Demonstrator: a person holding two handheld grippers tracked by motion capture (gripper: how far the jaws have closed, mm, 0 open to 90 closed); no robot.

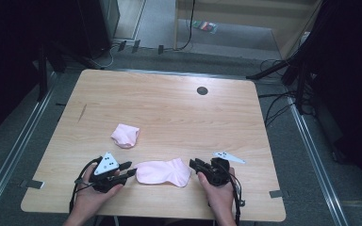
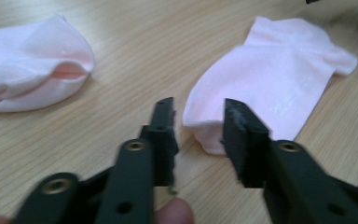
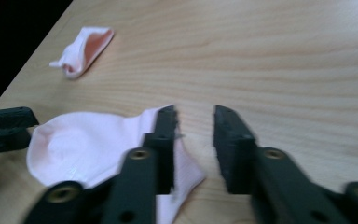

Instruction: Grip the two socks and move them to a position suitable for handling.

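1. The wooden table (image 1: pixel 169 103) carries the whole scene, with a small dark round spot (image 1: pixel 202 90) toward its far side and the work going on along its near edge.
2. The flat pink sock (image 1: pixel 164 172) lies spread on the table near the front edge, directly between the two grippers. In the left gripper view it (image 2: pixel 270 79) sits just beyond the jaw tips, one end reaching in between them.
3. The second pink sock (image 1: pixel 125 135) lies bunched up farther back and to the left, apart from the flat one, its opening showing a deeper pink inside (image 2: pixel 32 74).
4. The left gripper (image 1: pixel 127 169) rests at the flat sock's left end, jaws spread, with the fabric edge lying in the gap (image 2: pixel 198 126) but not pinched.
5. The right gripper (image 1: pixel 195 165) sits at the sock's right end, jaws likewise spread; in its own view (image 3: pixel 193 126) the sock's corner (image 3: pixel 98 144) lies under and beside one jaw, and the gap between the jaws is over bare wood.
6. The step in hand looks like the approach to grasp the flat sock at both ends.
7. The next move likely calls for each gripper to ease forward and low so that fabric sits between the jaws, then close; the right one needs to shift toward the sock first.
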